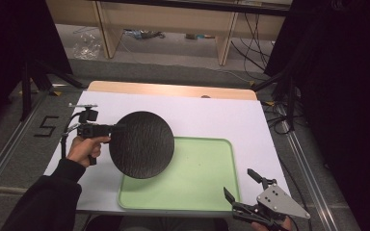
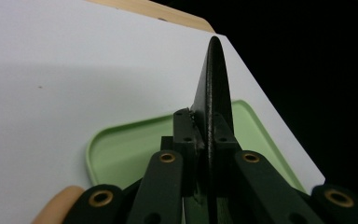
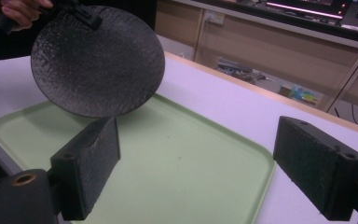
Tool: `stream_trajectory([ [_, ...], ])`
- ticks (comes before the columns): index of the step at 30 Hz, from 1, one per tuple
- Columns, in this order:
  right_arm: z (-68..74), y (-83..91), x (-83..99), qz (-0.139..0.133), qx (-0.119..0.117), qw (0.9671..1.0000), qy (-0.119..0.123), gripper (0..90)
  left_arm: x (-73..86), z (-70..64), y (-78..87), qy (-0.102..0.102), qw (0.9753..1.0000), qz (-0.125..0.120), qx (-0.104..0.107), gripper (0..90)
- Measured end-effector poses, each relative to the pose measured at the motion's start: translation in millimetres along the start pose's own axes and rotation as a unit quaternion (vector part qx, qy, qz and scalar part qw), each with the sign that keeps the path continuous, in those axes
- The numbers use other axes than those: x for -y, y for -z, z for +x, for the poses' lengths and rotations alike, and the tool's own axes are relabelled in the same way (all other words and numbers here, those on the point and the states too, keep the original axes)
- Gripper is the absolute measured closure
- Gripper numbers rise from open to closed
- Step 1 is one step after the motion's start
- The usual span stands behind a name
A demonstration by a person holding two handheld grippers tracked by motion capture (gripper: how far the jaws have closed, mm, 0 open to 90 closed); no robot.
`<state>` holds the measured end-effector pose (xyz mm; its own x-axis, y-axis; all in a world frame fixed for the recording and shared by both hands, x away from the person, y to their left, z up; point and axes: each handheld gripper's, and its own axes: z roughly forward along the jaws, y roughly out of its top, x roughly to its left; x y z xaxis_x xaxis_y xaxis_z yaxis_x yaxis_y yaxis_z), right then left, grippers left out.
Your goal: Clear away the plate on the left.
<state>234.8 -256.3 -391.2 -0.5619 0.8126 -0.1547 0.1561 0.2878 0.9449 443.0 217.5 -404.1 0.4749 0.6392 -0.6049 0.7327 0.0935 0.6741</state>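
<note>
Nearest us, our right gripper [image 1: 244,185] hangs off the near right corner of the tray [image 1: 207,187], jaws wide apart, nothing in them. Further back on the left, our left gripper [image 1: 118,128] has its jaws clamped on the plate [image 1: 142,144] rim, held above the tray's far left corner. We'd guess the plate is stiff, fairly heavy and breakable, so a rim pinch is the only real hold. It's tilted, face toward the right.
</note>
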Motion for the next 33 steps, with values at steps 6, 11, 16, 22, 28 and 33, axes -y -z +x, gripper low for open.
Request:
stream_trajectory([
  [6,0.8,-0.8,0.3,0.0,0.0,1.0,0.002,15.4,9.0,-9.6,-28.5,-0.012,0.9992,0.038,0.006,84.7],
  [11,0.6,-1.0,0.4,0.002,0.0,1.0,0.002,15.4,13.8,-13.8,-39.4,-0.009,0.9987,0.05,0.011,84.2],
  [16,0.8,-1.1,0.2,0.001,-0.001,1.0,0.002,15.4,19.2,-18.6,-48.8,0.0,0.9983,0.057,0.016,84.3],
  [22,1.0,-0.9,0.1,0.0,-0.002,1.0,0.002,15.4,29.7,-23.5,-62.6,0.014,0.9972,0.071,0.021,85.2],
  [28,0.8,-1.4,0.2,0.002,-0.002,1.0,0.002,15.4,37.2,-27.4,-74.6,0.013,0.9958,0.084,0.033,84.9],
  [33,0.9,-0.9,0.1,0.001,-0.001,1.0,0.001,15.4,41.3,-27.5,-81.5,-0.007,0.9943,0.103,0.027,83.2],
])
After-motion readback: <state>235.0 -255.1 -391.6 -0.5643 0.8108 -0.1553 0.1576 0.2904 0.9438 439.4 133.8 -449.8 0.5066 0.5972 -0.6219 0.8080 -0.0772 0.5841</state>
